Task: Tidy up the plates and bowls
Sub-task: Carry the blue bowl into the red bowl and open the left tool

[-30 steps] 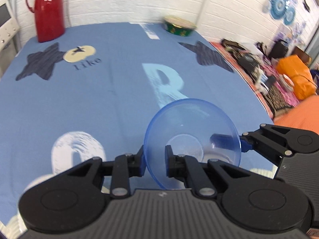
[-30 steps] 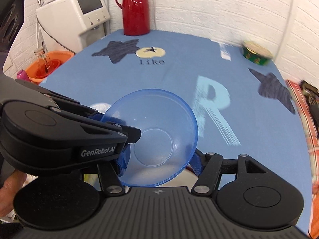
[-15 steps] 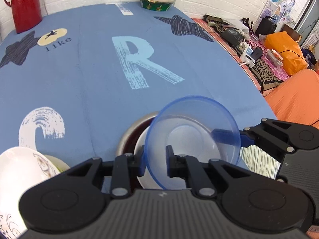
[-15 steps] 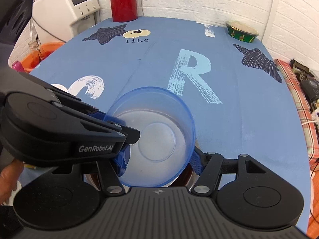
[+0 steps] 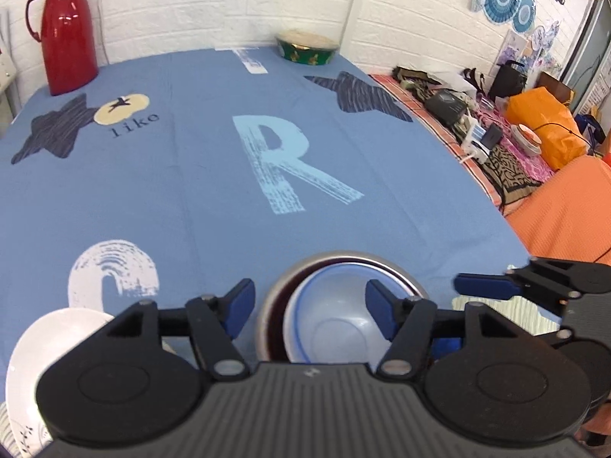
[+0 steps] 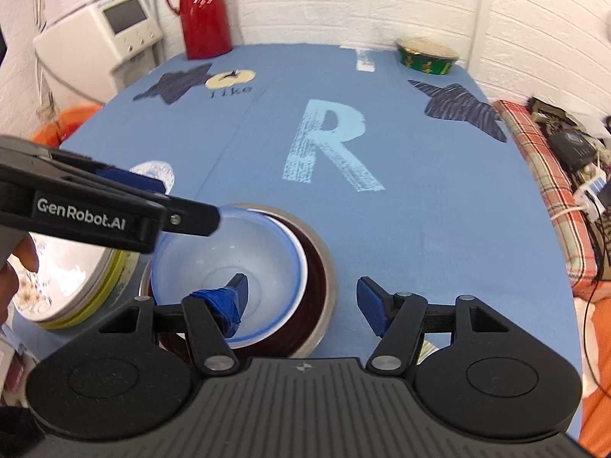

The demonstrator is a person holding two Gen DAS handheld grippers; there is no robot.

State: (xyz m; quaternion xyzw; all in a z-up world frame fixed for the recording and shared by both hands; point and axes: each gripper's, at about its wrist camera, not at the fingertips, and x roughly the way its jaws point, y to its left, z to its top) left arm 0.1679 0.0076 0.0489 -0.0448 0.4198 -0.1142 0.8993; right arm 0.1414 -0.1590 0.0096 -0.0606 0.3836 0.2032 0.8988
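A blue tablecloth (image 5: 198, 191) printed with a pale "R", dark stars and the word "like" covers the table. Near its front edge a metal bowl (image 6: 324, 263) with a dark maroon inside holds a white bowl, and nested in that sits the translucent blue bowl (image 6: 229, 255), upright, with a round flat base showing through its frosted wall. In the left wrist view the same blue bowl (image 5: 336, 313) lies straight ahead between the fingers. To the left a white plate (image 6: 65, 271) with a small floral pattern rests on a yellow-rimmed one; whether more lie under them cannot be told.

The left gripper (image 5: 307, 303) hangs above the stack with its jaws spread wide, touching nothing. The right gripper (image 6: 301, 297) is likewise spread, one blue-taped finger dipping inside the blue bowl's rim and the other outside the metal bowl. The left gripper's side reads "GenRobot.AI".

At the far edge stand a red thermos (image 6: 204, 11) and a green patterned bowl (image 6: 425, 55).
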